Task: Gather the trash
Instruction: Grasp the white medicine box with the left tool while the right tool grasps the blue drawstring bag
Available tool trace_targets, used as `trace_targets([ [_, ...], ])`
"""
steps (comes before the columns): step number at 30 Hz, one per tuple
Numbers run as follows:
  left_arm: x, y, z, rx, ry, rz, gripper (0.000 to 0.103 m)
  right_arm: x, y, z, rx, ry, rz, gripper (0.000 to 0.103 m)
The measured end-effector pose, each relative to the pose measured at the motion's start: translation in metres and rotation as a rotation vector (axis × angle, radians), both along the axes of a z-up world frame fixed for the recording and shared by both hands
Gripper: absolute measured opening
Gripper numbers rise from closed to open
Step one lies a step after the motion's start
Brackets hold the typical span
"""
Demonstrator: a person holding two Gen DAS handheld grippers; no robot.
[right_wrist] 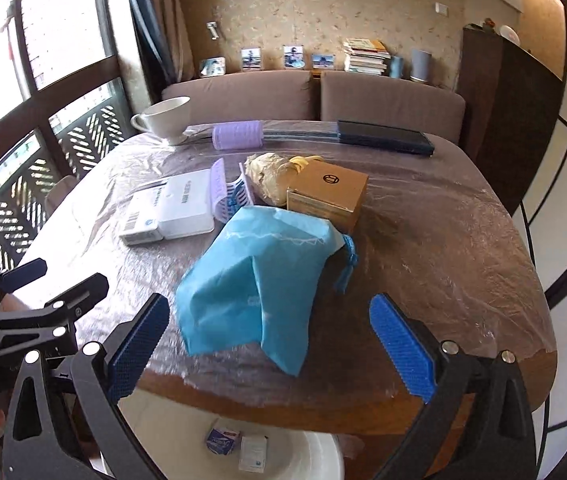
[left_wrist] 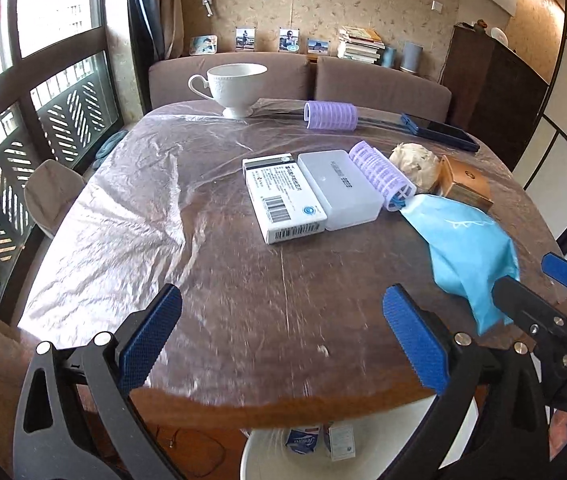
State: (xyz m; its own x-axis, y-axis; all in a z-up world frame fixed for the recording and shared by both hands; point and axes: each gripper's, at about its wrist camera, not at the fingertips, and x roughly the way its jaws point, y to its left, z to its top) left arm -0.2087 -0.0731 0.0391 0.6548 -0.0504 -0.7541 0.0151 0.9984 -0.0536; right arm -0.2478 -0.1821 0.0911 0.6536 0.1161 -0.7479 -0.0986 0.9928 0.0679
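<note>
My left gripper (left_wrist: 283,332) is open and empty above the near table edge. My right gripper (right_wrist: 269,344) is open and empty, with a crumpled blue bag (right_wrist: 255,276) between and just beyond its fingers; the bag also shows in the left wrist view (left_wrist: 467,252). A crumpled beige paper wad (right_wrist: 267,180) lies beside a gold box (right_wrist: 329,196). A white medicine box (left_wrist: 283,200) and a white case (left_wrist: 339,188) lie mid-table. A white bin (right_wrist: 315,456) under the near edge holds two small packets (right_wrist: 239,448).
The wooden table (left_wrist: 243,300) has a clear plastic cover. Two purple hair rollers (left_wrist: 331,116) (left_wrist: 383,176), a white teacup (left_wrist: 235,84) and a dark phone (left_wrist: 443,132) lie farther back. A brown sofa and windows stand behind.
</note>
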Motion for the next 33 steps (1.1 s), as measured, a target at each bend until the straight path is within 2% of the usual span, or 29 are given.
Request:
trace_targets([
  [3, 0.019, 0.006, -0.006, -0.012, 0.005, -0.020, 0.101, 0.011, 0.002, -0.004, 0.005, 0.007, -0.049, 0.099],
  [9, 0.051, 0.007, -0.017, 0.019, 0.010, -0.037, 0.101, 0.028, 0.010, -0.017, -0.002, 0.030, -0.100, 0.099],
  [17, 0.076, 0.007, -0.031, 0.028, 0.037, 0.002, 0.101, 0.043, 0.019, -0.025, -0.087, 0.035, -0.081, 0.099],
  [22, 0.084, 0.014, -0.031, 0.067, 0.028, 0.046, 0.101, 0.053, 0.014, -0.030, -0.079, 0.050, -0.084, 0.099],
  [24, 0.087, 0.016, -0.031, 0.063, 0.028, 0.048, 0.101, 0.055, 0.014, -0.033, -0.067, 0.062, -0.075, 0.099],
  [27, 0.092, 0.012, -0.030, 0.105, 0.011, 0.036, 0.101, 0.058, 0.017, -0.038, -0.056, 0.077, -0.066, 0.099],
  [31, 0.100, 0.008, -0.029, 0.090, 0.019, 0.008, 0.089, 0.057, 0.018, -0.045, -0.039, 0.092, -0.064, 0.096],
  [33, 0.103, 0.005, -0.031, 0.098, 0.048, -0.014, 0.073, 0.058, 0.015, -0.047, -0.013, 0.106, -0.059, 0.087],
])
